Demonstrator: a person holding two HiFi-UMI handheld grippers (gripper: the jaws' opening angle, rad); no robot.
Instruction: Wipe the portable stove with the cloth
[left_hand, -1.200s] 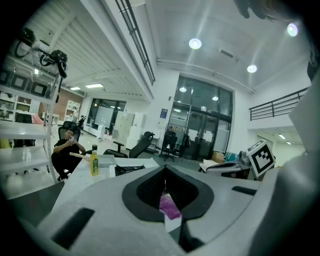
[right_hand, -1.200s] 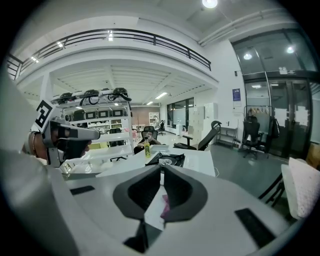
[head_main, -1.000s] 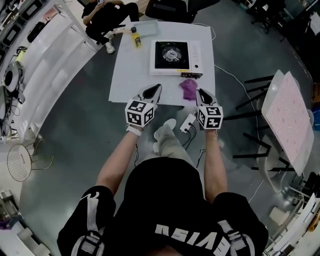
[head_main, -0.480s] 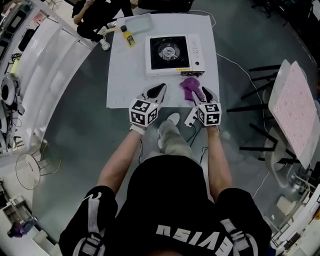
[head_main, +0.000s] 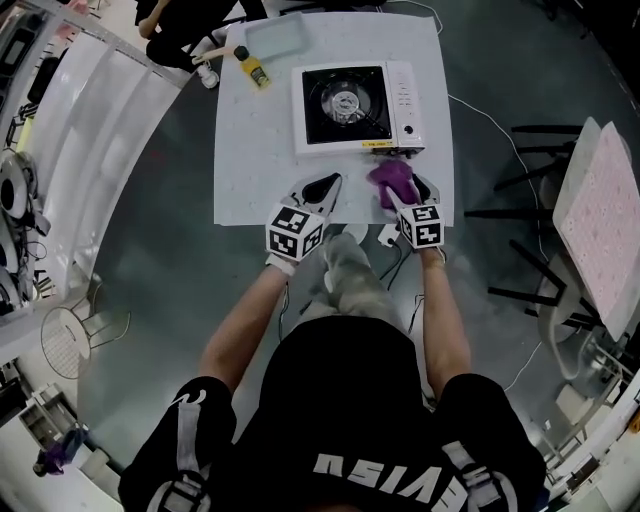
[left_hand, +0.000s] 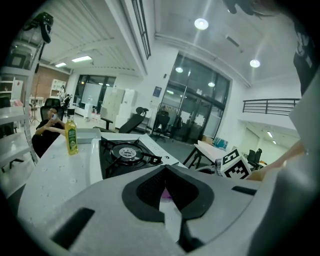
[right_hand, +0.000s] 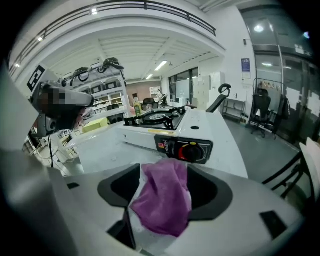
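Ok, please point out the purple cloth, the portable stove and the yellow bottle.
purple cloth (right_hand: 162, 200), right gripper view, on its middle fold.
portable stove (head_main: 358, 108), head view, on its black top.
yellow bottle (head_main: 253, 70), head view, on its body.

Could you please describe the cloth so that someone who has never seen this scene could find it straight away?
Start at the white table and find the portable stove on it. The cloth lies crumpled on the tabletop just in front of the stove's control knob, near the table's edge. It is the only purple, soft thing there.
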